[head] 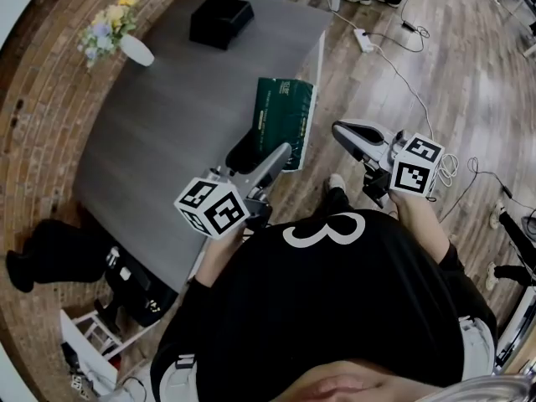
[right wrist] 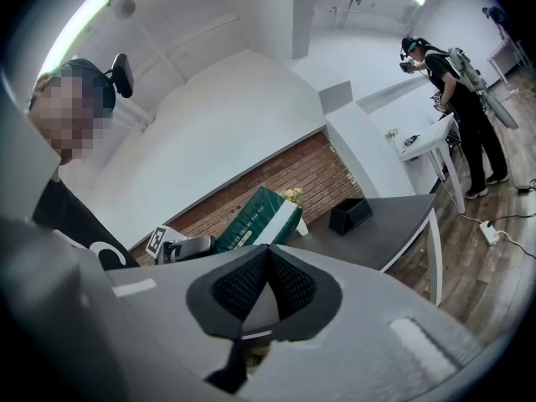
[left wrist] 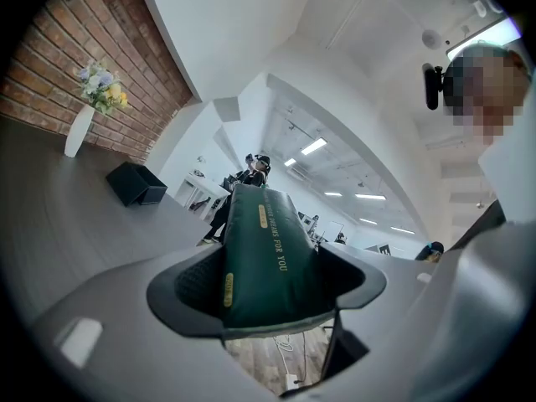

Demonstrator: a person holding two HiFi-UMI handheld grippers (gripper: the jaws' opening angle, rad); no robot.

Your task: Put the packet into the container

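Observation:
A dark green packet [head: 285, 117] with gold print is held above the near right edge of the grey table [head: 167, 141]. My left gripper [head: 261, 159] is shut on its near end; in the left gripper view the packet [left wrist: 264, 254] stands up between the two pads. The black container [head: 220, 21] sits open at the table's far side, well apart from the packet. It appears as a small black box [left wrist: 134, 182] in the left gripper view and beside the packet [right wrist: 255, 216] in the right gripper view. My right gripper [head: 352, 134] is shut and empty, off the table's right side.
A white vase of flowers [head: 117, 36] stands at the table's far left corner by the brick wall. A power strip and cables [head: 394, 57] lie on the wooden floor to the right. Another person [right wrist: 452, 82] stands by a white desk.

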